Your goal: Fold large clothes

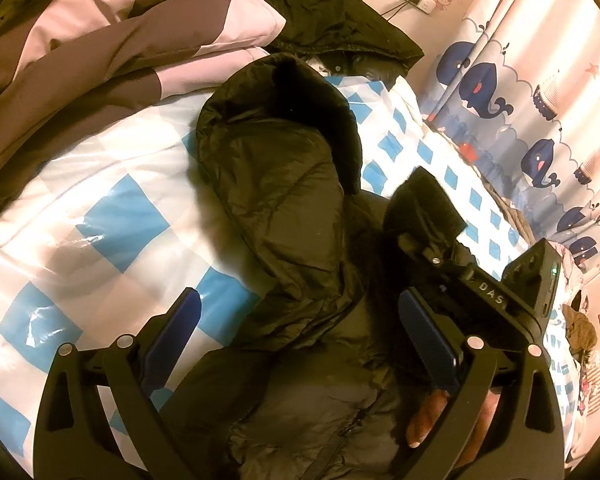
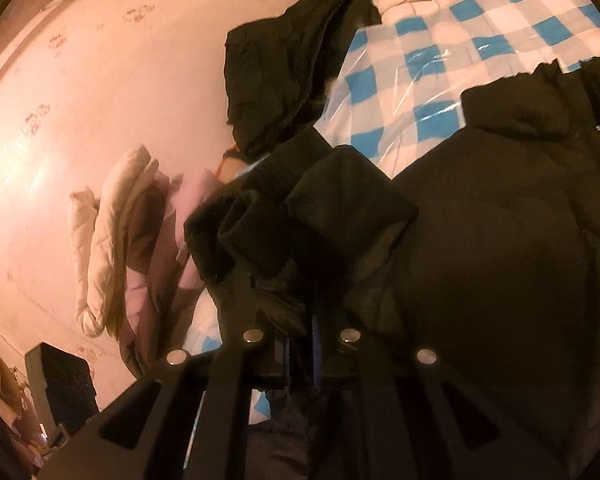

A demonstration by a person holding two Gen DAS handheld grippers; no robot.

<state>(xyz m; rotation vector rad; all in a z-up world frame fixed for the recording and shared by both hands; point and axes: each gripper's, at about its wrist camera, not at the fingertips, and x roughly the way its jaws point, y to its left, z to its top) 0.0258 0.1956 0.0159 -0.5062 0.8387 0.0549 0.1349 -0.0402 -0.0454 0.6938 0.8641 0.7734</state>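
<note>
We work over the bed [image 1: 112, 184], with its blue-and-white checked cover, and take the black padded coat [image 1: 284, 216] lying across it as our landmark. To the coat's left, past the bare checks, a brown-and-pink quilt [image 1: 100, 48] is heaped. Our left tongs [image 1: 300, 328] hover just above the coat's body with their blue pads wide apart, holding nothing. To the coat's right, our right tongs [image 2: 300, 344] are pressed together on the coat's cuff [image 2: 320, 216], lifting the sleeve end over the body. We judge that we are mid-way through folding a sleeve inward. The next move, we think, calls for laying that cuff flat across the chest, then letting go while the left tongs steady the fabric.
</note>
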